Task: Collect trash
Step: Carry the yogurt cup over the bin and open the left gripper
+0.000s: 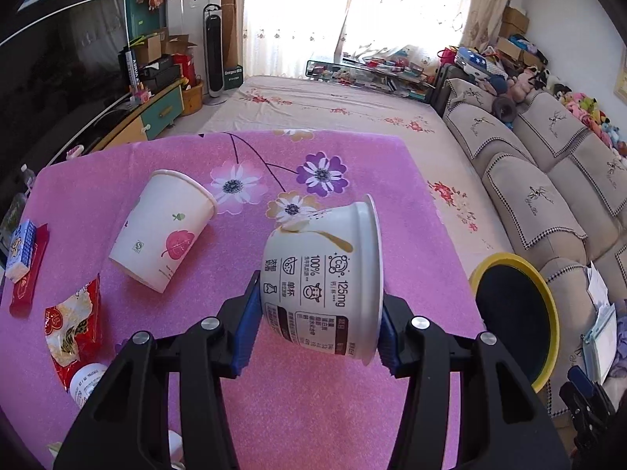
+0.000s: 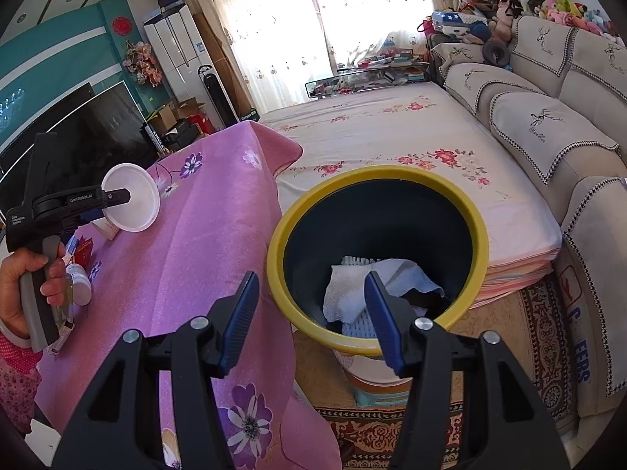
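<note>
My left claw (image 1: 319,313) pinches a white plastic yogurt cup (image 1: 323,278) between ribbed blue pads, one against its base and one against its wide rim. The cup is smooth, tapered and round, turned on its side, printed with dark icons and text and streaked with a brown drip; it hangs just above the tabletop (image 1: 333,399), which is draped in a fuzzy pink cloth with purple and white flowers. To its left a white paper cup (image 1: 162,231) with a red leaf print lies tipped over, and crinkly red snack wrappers (image 1: 72,329) lie at the cloth's left edge. My right claw (image 2: 311,317) is spread wide with nothing between its pads, above a round black trash bin (image 2: 378,196) with a glossy yellow rim, beside the tabletop. Crumpled white paper (image 2: 345,297) lies inside the bin.
</note>
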Motion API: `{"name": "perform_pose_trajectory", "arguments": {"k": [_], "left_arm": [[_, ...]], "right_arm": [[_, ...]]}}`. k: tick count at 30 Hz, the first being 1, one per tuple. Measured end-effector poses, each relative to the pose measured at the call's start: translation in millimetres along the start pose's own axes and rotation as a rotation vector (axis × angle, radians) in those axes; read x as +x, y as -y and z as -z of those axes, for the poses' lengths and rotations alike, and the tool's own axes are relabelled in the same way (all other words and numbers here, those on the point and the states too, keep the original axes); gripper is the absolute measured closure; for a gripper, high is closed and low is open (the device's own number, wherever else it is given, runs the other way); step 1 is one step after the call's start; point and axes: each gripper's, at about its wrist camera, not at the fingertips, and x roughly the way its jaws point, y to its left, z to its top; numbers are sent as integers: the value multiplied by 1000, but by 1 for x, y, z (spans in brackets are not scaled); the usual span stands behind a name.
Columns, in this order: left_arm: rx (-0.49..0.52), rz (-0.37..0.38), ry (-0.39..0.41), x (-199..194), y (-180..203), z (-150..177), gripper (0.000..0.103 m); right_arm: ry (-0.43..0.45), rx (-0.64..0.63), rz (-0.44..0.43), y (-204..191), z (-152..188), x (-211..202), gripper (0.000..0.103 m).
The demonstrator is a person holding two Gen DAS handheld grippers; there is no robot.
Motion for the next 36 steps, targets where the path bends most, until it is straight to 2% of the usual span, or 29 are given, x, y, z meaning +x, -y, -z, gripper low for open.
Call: {"name": "perform_pose_trajectory", "arguments": {"k": [5, 8, 12, 17, 22, 26, 30, 31, 33, 36], "left_arm": [[69, 50, 24, -30, 25, 13, 53], [128, 87, 37, -48, 47, 22, 53], [201, 166, 49, -70, 85, 32, 53], [266, 242, 42, -75, 139, 38, 53], [317, 280, 19, -59, 192, 42, 53], [348, 290, -18, -32, 226, 44, 53], [363, 266, -45, 3, 251, 44, 52], [357, 255, -57, 12, 254, 45, 51], [343, 251, -73, 24, 258, 47, 39], [319, 242, -58, 27, 254, 45, 36]], "right_arm": [[8, 11, 8, 5, 5, -7, 50], [23, 25, 41, 12, 9, -15, 50], [43, 50, 86, 27, 14, -28, 50], [74, 62, 138, 41, 19, -48, 50], [91, 82, 167, 57, 23, -63, 50], [98, 102, 188, 70, 26, -71, 50], [92, 120, 200, 83, 29, -73, 50], [89, 124, 202, 85, 30, -73, 50], [82, 127, 204, 88, 30, -72, 50], [74, 128, 203, 90, 32, -70, 50]]}}
